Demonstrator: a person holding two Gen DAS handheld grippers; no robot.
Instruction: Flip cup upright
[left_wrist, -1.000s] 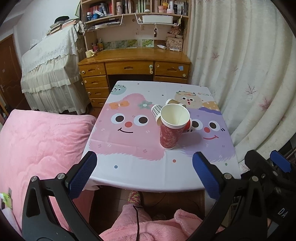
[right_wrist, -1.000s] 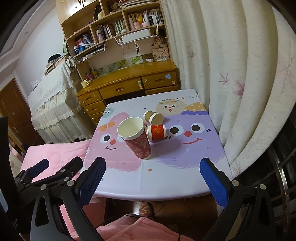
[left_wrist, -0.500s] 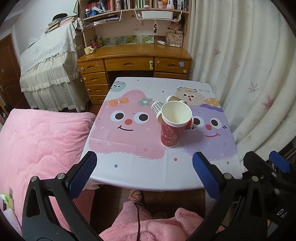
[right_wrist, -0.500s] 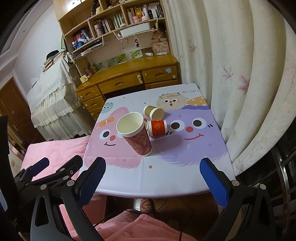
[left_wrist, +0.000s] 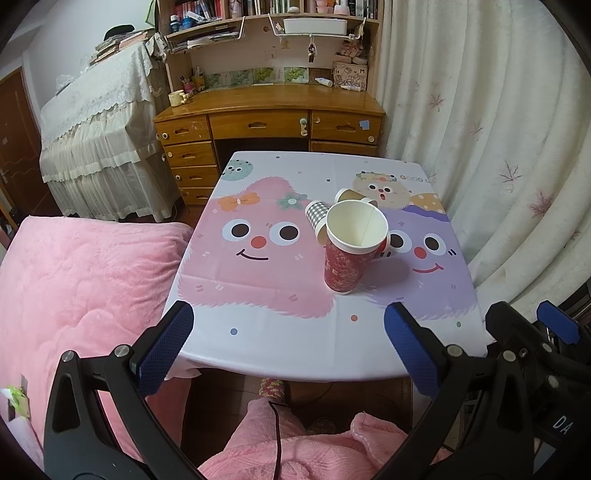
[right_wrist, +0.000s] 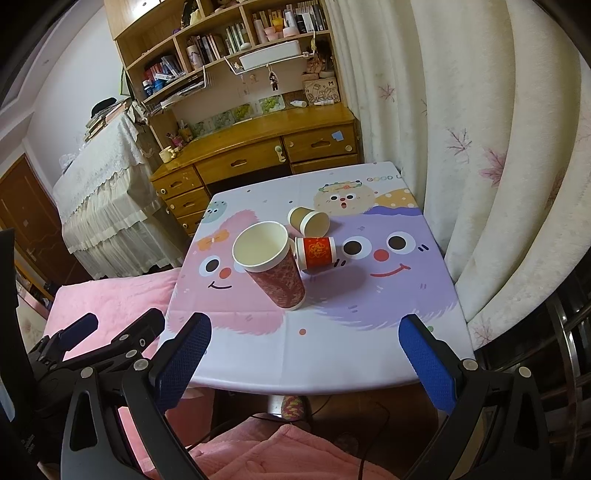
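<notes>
— Where's the tall dark-red paper cup (left_wrist: 346, 254)?
— Mid-table, upright, mouth up; small cups lying at its 1 o'clock.
— Tongs?
— Left gripper (left_wrist: 284, 347) and right gripper (right_wrist: 303, 354) both spread, empty, off the tablecloth's (left_wrist: 295, 339) near edge.

left gripper (left_wrist: 284, 347) | right gripper (right_wrist: 303, 354) | black frames, silver screws | blue textured jaws | pink fleece clothing

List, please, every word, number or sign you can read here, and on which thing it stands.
"GOOD U": tablecloth, cut off at its edge.
"H", "U", "M": small box on the desk.
"DA": right gripper's body, partly hidden.
Red cup emblem, book spines: too small to read.
</notes>
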